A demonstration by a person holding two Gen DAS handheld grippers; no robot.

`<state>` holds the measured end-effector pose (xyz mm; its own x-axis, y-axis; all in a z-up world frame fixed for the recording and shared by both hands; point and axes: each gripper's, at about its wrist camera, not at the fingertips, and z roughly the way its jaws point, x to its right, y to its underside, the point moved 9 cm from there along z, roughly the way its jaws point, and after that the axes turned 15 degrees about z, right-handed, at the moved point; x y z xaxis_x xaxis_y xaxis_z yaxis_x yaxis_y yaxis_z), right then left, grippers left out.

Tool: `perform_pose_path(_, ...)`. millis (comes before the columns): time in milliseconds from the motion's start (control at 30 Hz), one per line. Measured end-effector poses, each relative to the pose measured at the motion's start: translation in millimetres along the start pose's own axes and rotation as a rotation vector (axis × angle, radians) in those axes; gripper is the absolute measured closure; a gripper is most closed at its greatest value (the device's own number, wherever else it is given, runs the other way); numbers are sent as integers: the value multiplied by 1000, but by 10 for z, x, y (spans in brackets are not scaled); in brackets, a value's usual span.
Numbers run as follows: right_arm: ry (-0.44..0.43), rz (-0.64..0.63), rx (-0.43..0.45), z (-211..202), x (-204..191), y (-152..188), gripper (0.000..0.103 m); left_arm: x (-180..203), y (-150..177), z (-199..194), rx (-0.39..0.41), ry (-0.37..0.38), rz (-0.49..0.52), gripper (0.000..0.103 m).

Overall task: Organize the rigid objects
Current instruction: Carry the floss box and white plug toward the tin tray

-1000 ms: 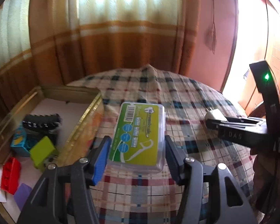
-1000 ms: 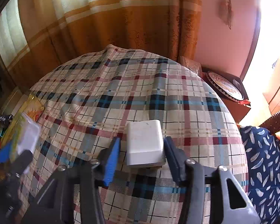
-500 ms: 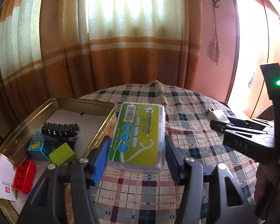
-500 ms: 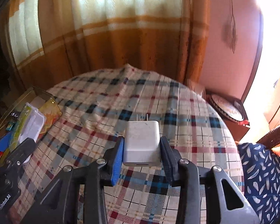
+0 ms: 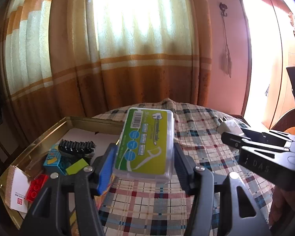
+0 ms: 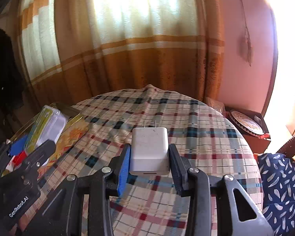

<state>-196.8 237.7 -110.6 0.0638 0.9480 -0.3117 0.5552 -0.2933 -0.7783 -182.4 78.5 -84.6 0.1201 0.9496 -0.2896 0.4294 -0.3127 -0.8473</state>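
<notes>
Several blocks sit in the gold tray (image 5: 49, 131); left gripper (image 5: 145, 155) clamps the floss box (image 5: 147, 143), right gripper (image 6: 149, 157) grips the white charger (image 6: 149, 147), both undelivered.

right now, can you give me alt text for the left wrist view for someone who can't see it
The left gripper holds a clear box with a green label above a plaid tablecloth. To its left a gold tray holds toy blocks and a black comb. At right, the right gripper holds a white plug, with orange curtains behind.
</notes>
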Motion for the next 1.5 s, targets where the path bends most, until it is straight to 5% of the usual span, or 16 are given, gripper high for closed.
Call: perform_pose_path(1500,-118,-65,48,-257,-635,272,62,-287,103,-254,56,-55,-31,47)
